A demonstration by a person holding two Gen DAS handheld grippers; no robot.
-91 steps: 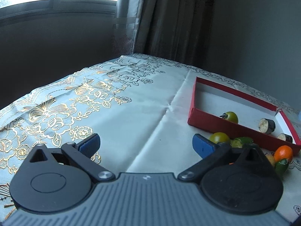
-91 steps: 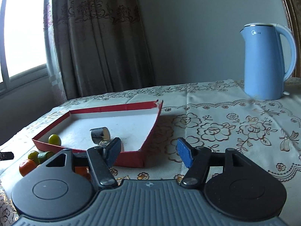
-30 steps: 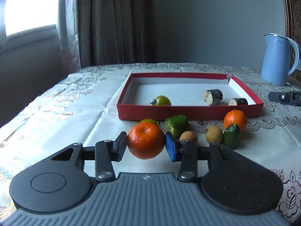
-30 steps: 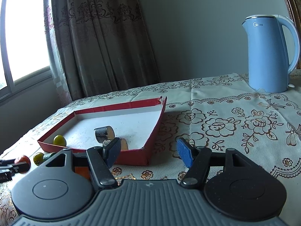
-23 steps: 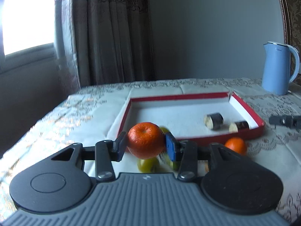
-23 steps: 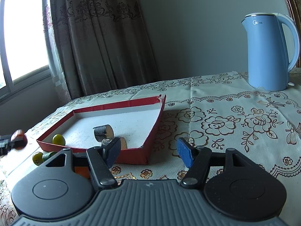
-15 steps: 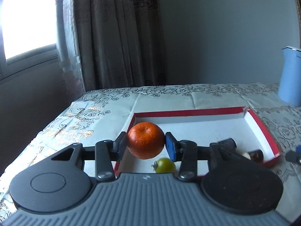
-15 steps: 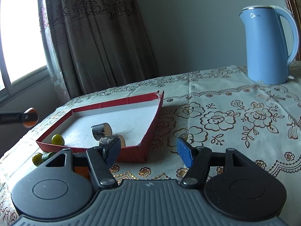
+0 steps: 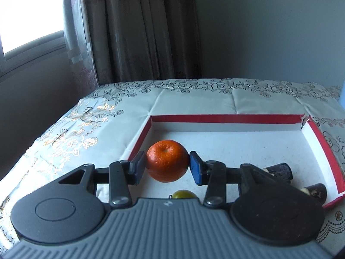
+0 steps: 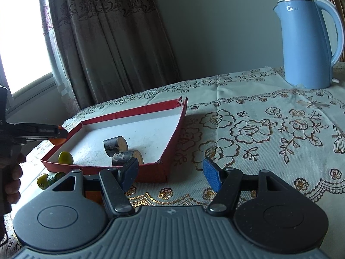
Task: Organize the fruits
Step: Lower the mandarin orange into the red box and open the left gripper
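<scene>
My left gripper point(image 9: 167, 168) is shut on an orange mandarin point(image 9: 167, 164) and holds it over the near left part of the red tray point(image 9: 226, 118). A green tomato point(image 9: 183, 194) lies in the tray just below it. Two dark cut pieces point(image 9: 280, 171) lie at the tray's right. In the right wrist view the tray point(image 10: 172, 129) holds the green tomato point(image 10: 65, 157) and the two dark pieces point(image 10: 115, 143). The left gripper point(image 10: 58, 133) shows over the tray's far left edge. My right gripper point(image 10: 170, 172) is open and empty, low over the tablecloth beside the tray.
A blue kettle point(image 10: 308, 43) stands at the back right of the table. Green fruits point(image 10: 48, 179) lie on the cloth outside the tray's near left wall. Curtains and a window are behind the table. The person's hand point(image 10: 13, 181) holds the left gripper.
The left gripper took hold of the mandarin from the cloth, lifted it and carried it forward over the tray. The right gripper stayed open and nearly still.
</scene>
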